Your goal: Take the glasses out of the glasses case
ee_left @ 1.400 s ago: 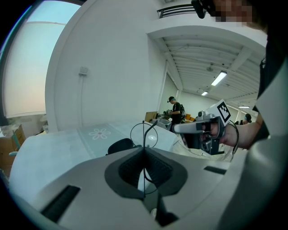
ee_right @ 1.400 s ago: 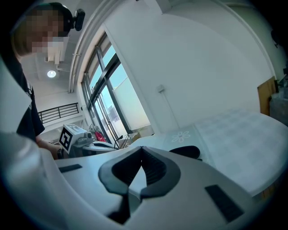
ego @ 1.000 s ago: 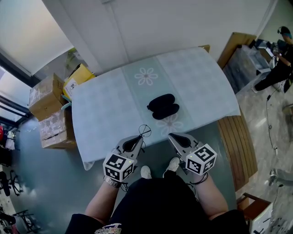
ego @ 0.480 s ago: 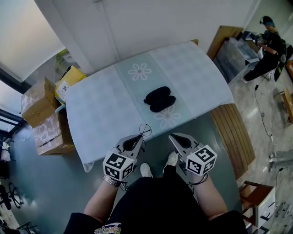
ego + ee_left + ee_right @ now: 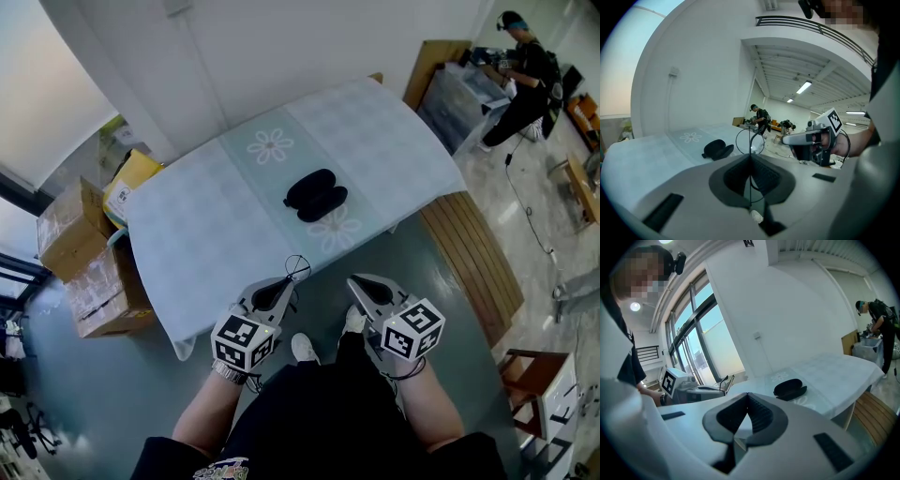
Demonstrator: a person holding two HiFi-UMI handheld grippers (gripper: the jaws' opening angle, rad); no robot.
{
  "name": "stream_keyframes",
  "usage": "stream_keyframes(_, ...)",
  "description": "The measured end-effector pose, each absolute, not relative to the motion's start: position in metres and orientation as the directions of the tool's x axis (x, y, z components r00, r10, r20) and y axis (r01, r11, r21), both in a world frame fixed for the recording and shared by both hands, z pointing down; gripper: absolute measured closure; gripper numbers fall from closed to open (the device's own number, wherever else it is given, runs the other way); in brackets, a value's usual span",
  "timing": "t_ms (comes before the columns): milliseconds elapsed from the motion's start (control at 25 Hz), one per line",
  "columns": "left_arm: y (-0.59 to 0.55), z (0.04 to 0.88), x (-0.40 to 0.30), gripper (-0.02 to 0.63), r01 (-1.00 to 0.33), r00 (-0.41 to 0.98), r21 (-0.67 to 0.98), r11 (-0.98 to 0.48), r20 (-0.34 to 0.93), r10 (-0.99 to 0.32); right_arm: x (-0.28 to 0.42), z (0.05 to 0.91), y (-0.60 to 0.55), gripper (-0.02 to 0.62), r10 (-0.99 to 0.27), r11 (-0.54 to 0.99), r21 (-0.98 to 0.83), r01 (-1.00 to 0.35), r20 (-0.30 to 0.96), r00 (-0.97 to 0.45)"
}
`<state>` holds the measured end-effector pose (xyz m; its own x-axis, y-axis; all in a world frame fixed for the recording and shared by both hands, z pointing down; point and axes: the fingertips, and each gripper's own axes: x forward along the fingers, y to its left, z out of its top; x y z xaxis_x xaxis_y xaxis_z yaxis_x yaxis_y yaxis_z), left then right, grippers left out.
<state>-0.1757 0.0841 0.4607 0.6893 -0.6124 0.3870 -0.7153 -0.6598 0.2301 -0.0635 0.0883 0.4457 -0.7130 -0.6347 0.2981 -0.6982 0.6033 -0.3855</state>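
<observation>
The black glasses case (image 5: 315, 196) lies open on the pale patterned table (image 5: 206, 234), near its middle; it also shows as a dark shell (image 5: 717, 149) (image 5: 790, 388) in both gripper views. My left gripper (image 5: 289, 280) (image 5: 750, 154) is held off the table's near edge, shut on thin round wire glasses (image 5: 297, 268) whose lens ring (image 5: 750, 140) stands up beyond the jaws. My right gripper (image 5: 352, 278) (image 5: 747, 394) is beside it, shut with nothing in it. Both grippers are well short of the case.
Cardboard boxes (image 5: 80, 225) are stacked on the floor left of the table. A slatted wooden bench (image 5: 473, 253) runs along the table's right side. A person (image 5: 520, 66) stands by a container at the far right. My shoes (image 5: 302, 349) show below the grippers.
The head view has shifted, so the table and case sit further left and up in it. Both grippers hold the same pose, the left still gripping the glasses.
</observation>
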Motion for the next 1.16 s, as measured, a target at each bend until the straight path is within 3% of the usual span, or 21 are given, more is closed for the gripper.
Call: stream_keyframes(1160, 0.094, 0.459, -0.169, 0.575, -0.702, 0.701, 0.225, -0.675, 0.38, -0.603, -0.058, 0.448, 0.102, 0.572, -0.646, 0.592, -0.385, -0.708, 0.298, -0.703)
